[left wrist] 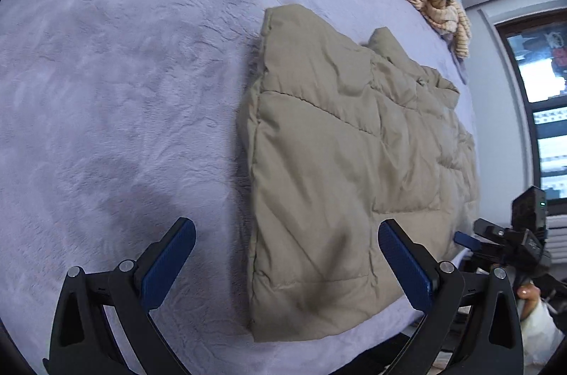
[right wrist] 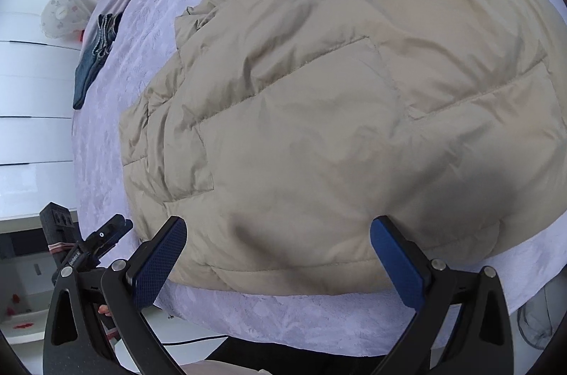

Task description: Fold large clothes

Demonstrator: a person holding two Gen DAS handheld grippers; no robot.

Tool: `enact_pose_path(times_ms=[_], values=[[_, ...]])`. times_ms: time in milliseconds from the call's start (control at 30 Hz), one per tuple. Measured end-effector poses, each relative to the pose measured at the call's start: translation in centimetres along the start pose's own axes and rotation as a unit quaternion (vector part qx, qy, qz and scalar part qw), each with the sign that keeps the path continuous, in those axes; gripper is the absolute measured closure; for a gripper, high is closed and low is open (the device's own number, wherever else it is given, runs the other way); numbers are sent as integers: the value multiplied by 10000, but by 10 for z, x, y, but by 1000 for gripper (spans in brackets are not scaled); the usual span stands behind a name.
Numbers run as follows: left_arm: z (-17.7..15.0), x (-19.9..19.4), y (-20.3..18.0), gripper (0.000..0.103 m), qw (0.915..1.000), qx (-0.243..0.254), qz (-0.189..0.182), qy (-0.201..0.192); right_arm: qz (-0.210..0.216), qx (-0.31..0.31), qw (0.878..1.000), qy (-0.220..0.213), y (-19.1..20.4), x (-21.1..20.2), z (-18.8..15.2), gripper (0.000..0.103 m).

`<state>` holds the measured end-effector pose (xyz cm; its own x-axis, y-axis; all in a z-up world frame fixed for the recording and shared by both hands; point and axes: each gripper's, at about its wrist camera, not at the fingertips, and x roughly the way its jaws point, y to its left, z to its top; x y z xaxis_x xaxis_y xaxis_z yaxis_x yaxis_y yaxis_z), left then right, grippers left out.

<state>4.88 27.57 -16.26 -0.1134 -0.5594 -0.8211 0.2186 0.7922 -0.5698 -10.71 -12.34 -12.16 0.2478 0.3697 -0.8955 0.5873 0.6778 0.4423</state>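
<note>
Hovering above the near hem, both claws empty. Left gripper (left wrist: 287, 256): jaws spread wide, nothing between them; the beige quilted puffer jacket (left wrist: 340, 162) lies ahead and right of it, its folded left edge running away between the fingers, flat on the lavender plush bedspread (left wrist: 106, 74). Right gripper (right wrist: 278, 249): jaws also spread, jacket directly ahead, hem just under the tips. Looks partly folded lengthwise; spread jaws suit grabbing the hem corners next. Folded blue jeans (right wrist: 93, 56) sit far left of the right claw.
</note>
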Motion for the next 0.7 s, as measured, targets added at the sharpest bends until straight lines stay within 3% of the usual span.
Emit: enact_pose_path(times_ms=[167,467,533,567,633,700], values=[[19,44,13,0,9893,-55,-1297,668,-106,35,9999,43,-1,7,2,0],[40,103,-17,1,9741,414,-1836,1255,-355,-44,9993,78,4,18,4,0],[36,107,-23,37,9724,630,-1787,1364,-372,-50,9993,73,5,19,5,0],[39,113,-26,60,9683,612,-1908,1495,-374,-48,9993,66,6,18,6,0],[39,108,-29,70,9655,643,-2064,1454,-357,-31,9993,67,8,17,6,0],[40,100,-34,72,9650,644,-2109,1421,-280,-32,9996,73,9,12,7,0]])
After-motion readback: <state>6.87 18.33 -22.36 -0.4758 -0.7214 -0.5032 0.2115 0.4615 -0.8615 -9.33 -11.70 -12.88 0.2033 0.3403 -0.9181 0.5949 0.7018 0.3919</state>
